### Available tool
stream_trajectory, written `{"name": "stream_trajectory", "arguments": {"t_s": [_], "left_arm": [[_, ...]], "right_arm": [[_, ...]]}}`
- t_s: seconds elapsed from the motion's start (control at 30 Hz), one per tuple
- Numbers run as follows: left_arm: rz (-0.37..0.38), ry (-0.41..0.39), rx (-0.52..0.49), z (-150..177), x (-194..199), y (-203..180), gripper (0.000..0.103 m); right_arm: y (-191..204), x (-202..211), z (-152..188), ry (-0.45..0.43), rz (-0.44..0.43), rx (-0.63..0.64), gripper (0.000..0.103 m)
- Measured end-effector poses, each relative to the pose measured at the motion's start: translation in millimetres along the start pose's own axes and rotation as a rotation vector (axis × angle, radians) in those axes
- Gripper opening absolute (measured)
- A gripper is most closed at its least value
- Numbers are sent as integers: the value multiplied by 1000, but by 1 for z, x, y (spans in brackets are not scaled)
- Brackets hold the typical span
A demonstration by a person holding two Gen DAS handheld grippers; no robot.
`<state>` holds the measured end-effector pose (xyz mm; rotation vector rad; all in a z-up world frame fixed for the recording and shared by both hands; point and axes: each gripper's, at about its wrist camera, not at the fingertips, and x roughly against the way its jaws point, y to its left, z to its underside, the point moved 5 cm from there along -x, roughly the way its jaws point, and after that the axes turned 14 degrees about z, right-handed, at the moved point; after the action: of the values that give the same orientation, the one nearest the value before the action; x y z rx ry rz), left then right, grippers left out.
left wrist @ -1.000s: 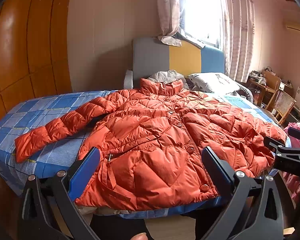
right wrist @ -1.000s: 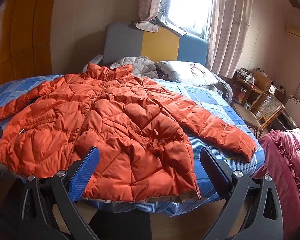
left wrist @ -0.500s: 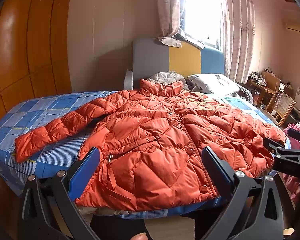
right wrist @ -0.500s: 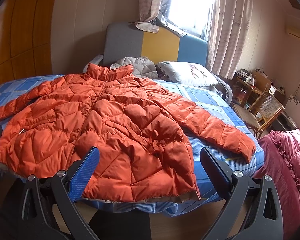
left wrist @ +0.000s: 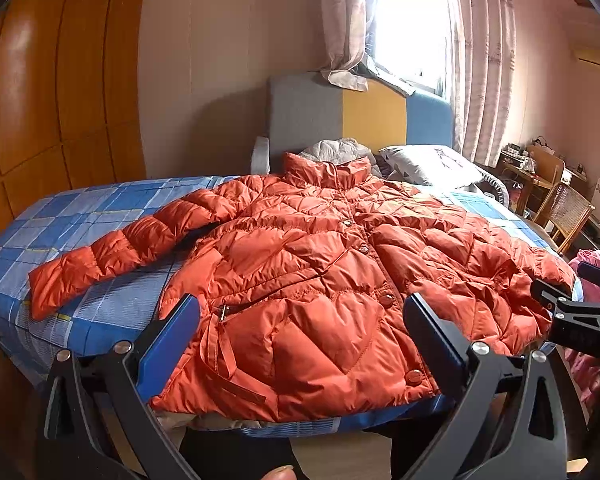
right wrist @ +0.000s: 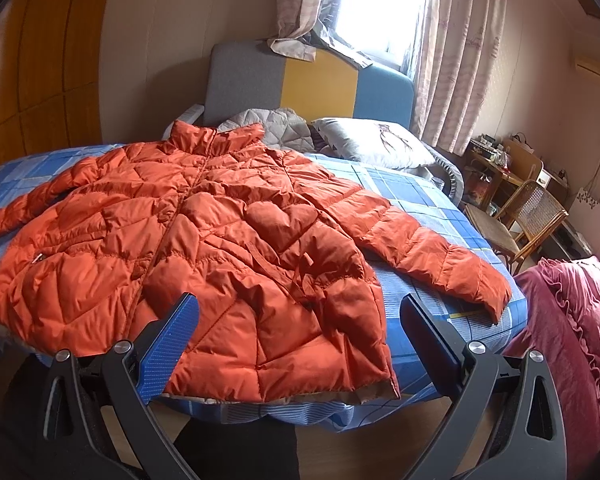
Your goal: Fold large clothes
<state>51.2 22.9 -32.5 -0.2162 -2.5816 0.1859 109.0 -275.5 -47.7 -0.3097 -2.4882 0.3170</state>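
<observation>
An orange quilted puffer jacket (left wrist: 320, 272) lies flat and buttoned on the blue checked bed (left wrist: 80, 216), collar toward the headboard, both sleeves spread out. It also shows in the right wrist view (right wrist: 204, 256), with its right sleeve (right wrist: 432, 256) stretched toward the bed's edge. My left gripper (left wrist: 300, 320) is open and empty, held before the jacket's hem, clear of it. My right gripper (right wrist: 296, 320) is open and empty, also short of the hem. The right gripper also shows at the right edge of the left wrist view (left wrist: 572, 312).
A grey, yellow and blue headboard (left wrist: 360, 116) and a pillow (right wrist: 372, 144) are at the far end. A wooden wardrobe (left wrist: 40, 100) stands left. A wicker chair (right wrist: 528, 220) and a pink blanket (right wrist: 572, 340) are on the right.
</observation>
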Motion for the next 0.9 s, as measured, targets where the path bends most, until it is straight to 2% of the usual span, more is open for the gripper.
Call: {"name": "stream_trajectory", "arguments": {"t_s": [0.13, 0.2, 0.3, 0.37, 0.4, 0.53, 0.7, 0.9], "left_arm": [[42, 50, 42, 9, -15, 10, 101], [22, 87, 69, 13, -27, 19, 101], [0, 87, 104, 13, -39, 34, 101], [16, 109, 119, 11, -50, 41, 101], [36, 126, 133, 9, -57, 45, 101], [11, 126, 111, -3, -77, 56, 101], [-43, 148, 101, -13, -102, 73, 101], [-99, 150, 56, -25, -121, 90, 101]], "right_arm": [[-14, -22, 5, 61, 13, -44, 100], [-26, -38, 8, 115, 9, -101, 100], [-56, -70, 14, 204, 24, -212, 100], [-78, -96, 16, 255, 48, -277, 88], [-86, -105, 17, 276, 57, -299, 77], [-130, -165, 25, 409, 105, -435, 63], [-170, -217, 38, 525, 175, -559, 63], [-217, -250, 53, 605, 238, -773, 63]]}}
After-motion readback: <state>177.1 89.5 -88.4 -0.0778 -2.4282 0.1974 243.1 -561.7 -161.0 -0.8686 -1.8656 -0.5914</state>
